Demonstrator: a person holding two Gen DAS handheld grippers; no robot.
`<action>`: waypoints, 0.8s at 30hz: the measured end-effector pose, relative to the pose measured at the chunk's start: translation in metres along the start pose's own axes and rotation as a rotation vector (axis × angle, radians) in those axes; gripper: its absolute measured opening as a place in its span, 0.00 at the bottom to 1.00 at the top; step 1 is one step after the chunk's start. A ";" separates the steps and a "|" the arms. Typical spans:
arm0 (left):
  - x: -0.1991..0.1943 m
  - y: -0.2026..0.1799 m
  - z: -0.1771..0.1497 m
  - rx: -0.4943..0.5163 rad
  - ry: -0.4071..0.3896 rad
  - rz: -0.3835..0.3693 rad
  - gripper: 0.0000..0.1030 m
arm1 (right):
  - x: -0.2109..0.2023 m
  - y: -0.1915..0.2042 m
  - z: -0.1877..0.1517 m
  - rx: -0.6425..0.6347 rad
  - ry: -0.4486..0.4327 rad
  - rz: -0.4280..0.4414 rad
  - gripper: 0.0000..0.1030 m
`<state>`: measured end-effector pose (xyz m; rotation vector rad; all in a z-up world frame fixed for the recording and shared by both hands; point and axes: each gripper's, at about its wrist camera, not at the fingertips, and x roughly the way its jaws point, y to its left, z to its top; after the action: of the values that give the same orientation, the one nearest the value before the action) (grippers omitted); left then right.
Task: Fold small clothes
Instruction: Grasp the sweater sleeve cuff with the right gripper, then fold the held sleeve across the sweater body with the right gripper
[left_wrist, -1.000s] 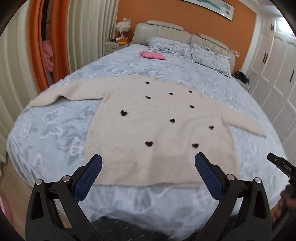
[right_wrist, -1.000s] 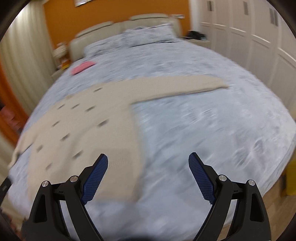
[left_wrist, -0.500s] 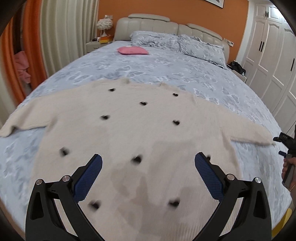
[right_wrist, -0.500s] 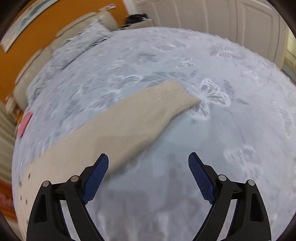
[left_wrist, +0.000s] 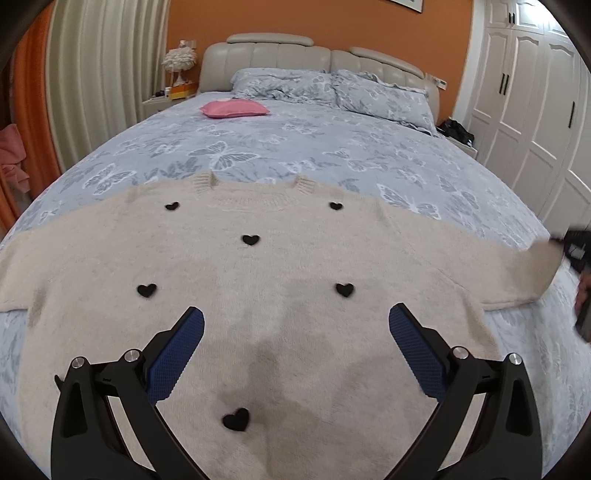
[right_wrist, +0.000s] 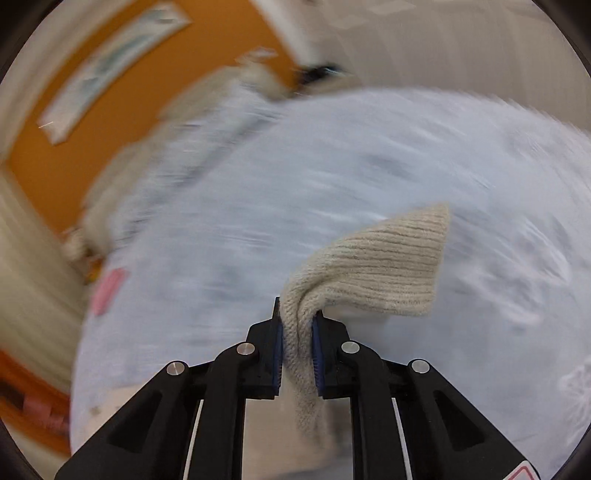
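A cream knit sweater (left_wrist: 258, 295) with black hearts lies flat on the bed, neck toward the headboard, sleeves spread to both sides. My left gripper (left_wrist: 295, 325) is open and empty, hovering over the sweater's middle. My right gripper (right_wrist: 297, 328) is shut on the ribbed cuff (right_wrist: 388, 266) of the right sleeve and holds it up off the bed. In the left wrist view that sleeve end (left_wrist: 543, 258) is raised at the far right, beside the right gripper (left_wrist: 576, 243). The right wrist view is blurred by motion.
The bed (left_wrist: 332, 147) has a grey-blue butterfly cover, two pillows (left_wrist: 332, 88) at the headboard and a pink cushion (left_wrist: 232, 109). A nightstand with a lamp (left_wrist: 177, 74) stands at the back left. White wardrobe doors (left_wrist: 535, 92) line the right.
My right gripper has closed on the right sleeve cuff and lifted it. My left gripper has moved forward over the sweater, still open.
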<state>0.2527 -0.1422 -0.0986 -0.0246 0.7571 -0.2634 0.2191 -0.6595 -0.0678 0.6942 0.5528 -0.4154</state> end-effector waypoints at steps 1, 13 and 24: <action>0.001 0.002 0.001 -0.007 0.002 -0.016 0.95 | -0.005 0.037 -0.001 -0.054 -0.004 0.077 0.12; 0.012 0.066 0.015 -0.187 -0.030 -0.079 0.95 | 0.050 0.412 -0.200 -0.581 0.396 0.599 0.17; 0.036 0.118 0.024 -0.346 -0.003 -0.147 0.95 | -0.015 0.322 -0.175 -0.594 0.045 0.170 0.72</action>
<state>0.3213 -0.0387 -0.1195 -0.4091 0.7919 -0.2689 0.3191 -0.3103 -0.0146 0.1752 0.6168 -0.0637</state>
